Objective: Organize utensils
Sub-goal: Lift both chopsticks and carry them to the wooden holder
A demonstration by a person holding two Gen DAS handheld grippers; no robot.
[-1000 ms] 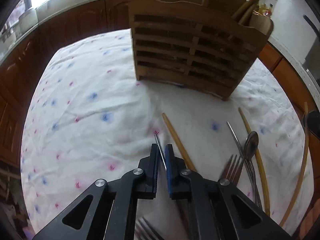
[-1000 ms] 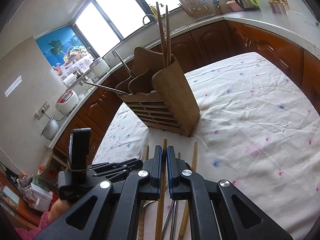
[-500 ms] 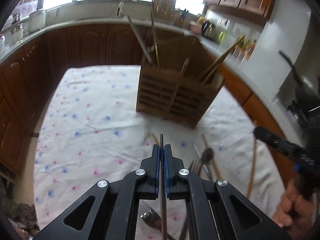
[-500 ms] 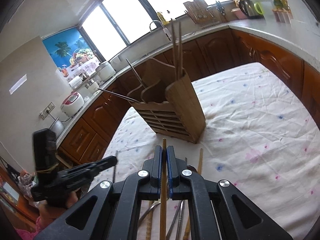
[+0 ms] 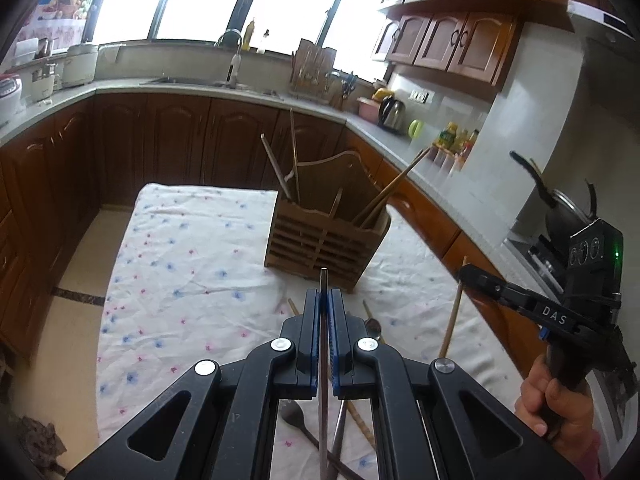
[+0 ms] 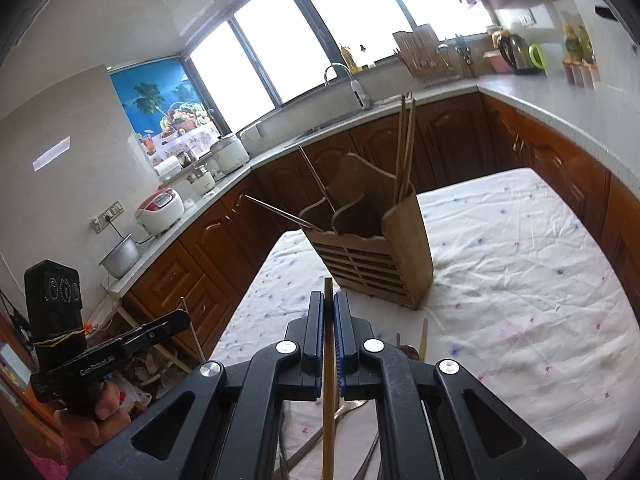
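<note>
Two grippers: the left gripper (image 5: 324, 304) clamps one metal chopstick (image 5: 323, 344), the right gripper (image 6: 329, 308) one wooden chopstick (image 6: 329, 380). Both sticks point lengthwise towards one wooden utensil holder (image 5: 320, 240).

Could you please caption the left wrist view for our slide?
Left gripper clamps a metal utensil above the tablecloth, facing the wooden holder.

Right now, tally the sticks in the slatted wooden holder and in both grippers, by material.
Wooden chopsticks in slatted wooden holder: 2
Thin metal sticks in holder: 2
Wooden chopstick, right gripper: 1
Metal rod, left gripper: 1
Total: 6
</note>
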